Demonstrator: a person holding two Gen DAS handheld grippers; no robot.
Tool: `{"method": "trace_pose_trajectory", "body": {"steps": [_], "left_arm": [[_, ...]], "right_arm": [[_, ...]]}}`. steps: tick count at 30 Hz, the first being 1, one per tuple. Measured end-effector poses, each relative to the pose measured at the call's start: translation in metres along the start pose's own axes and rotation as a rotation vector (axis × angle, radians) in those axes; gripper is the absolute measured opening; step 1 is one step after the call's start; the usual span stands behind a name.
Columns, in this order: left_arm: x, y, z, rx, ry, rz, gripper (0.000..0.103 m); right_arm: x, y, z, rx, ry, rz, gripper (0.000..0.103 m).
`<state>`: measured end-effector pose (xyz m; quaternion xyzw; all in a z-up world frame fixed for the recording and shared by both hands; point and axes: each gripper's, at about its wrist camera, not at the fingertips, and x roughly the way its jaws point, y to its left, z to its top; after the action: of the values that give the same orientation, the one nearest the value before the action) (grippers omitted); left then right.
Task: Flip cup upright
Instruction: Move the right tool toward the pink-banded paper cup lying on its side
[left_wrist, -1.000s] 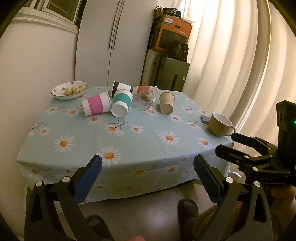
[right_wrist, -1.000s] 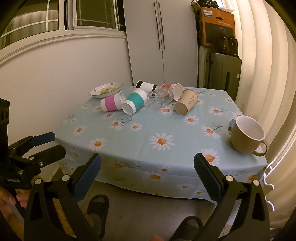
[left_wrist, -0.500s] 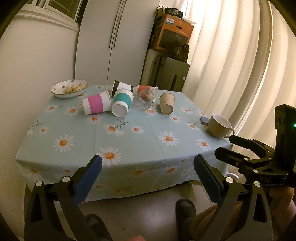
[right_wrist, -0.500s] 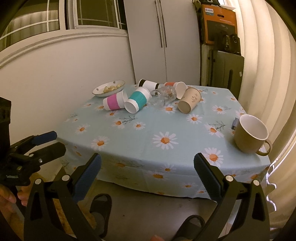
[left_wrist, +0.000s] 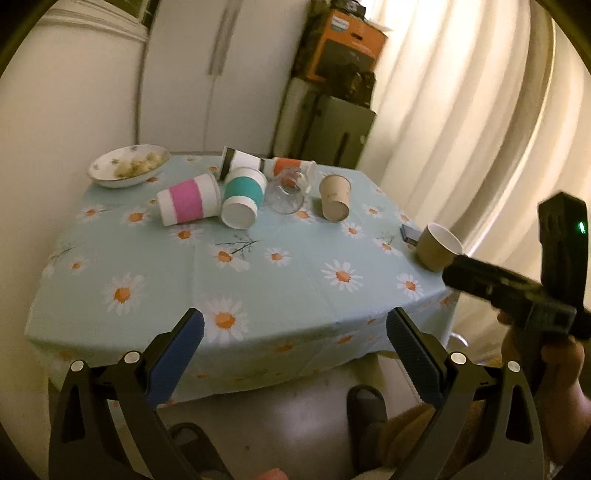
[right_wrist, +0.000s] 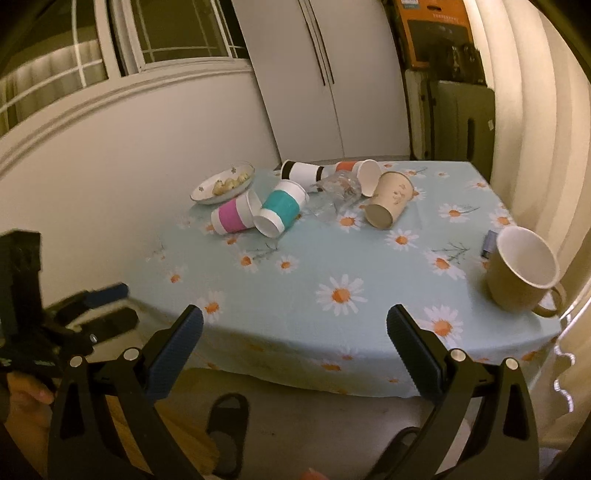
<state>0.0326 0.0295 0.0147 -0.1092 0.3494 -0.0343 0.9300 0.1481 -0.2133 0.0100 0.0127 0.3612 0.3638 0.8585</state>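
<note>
Blue ribbed pads are facing each other across a wide gap on both tongs we are holding: the left gripper (left_wrist: 294, 334) is standing spread and gripping nothing, hanging off the table's near edge, and the right gripper (right_wrist: 294, 332) is doing the same near the table's (right_wrist: 369, 332) near right corner. Neither is touching any cup. Toward the far edge, the pink-banded cup (left_wrist: 188, 199), the teal-banded cup (left_wrist: 242, 197) and the tan paper cup (left_wrist: 334, 197) are lying on their sides among other tipped cups. The brown mug (right_wrist: 521, 269) is standing upright at the right edge.
</note>
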Motion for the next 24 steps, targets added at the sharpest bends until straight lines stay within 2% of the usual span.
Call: {"method": "trace_pose_trajectory", "body": {"steps": [2,4,7,12,18,21,24], "left_arm": [[0.005,0.006,0.012,0.066,0.011,0.024,0.096],[0.017,0.015,0.029,0.148,0.056,0.072,0.096],[0.035,0.027,0.050,0.257,0.099,0.095,0.096],[0.072,0.059,0.087,0.353,0.214,0.033,0.096],[0.110,0.083,0.122,0.506,0.310,0.052,0.096],[0.130,0.093,0.135,0.547,0.360,0.047,0.096],[0.148,0.097,0.141,0.618,0.407,0.043,0.095]], "right_arm": [[0.006,0.001,0.015,0.003,-0.014,-0.005,0.099],[0.016,0.002,0.028,0.002,-0.013,-0.012,0.099],[0.041,0.000,0.051,0.051,0.028,0.036,0.099],[0.080,0.002,0.075,0.088,0.075,0.069,0.099],[0.132,0.000,0.085,0.167,0.171,0.174,0.098],[0.148,-0.001,0.084,0.207,0.205,0.225,0.098],[0.160,-0.001,0.083,0.235,0.235,0.259,0.093]]}}
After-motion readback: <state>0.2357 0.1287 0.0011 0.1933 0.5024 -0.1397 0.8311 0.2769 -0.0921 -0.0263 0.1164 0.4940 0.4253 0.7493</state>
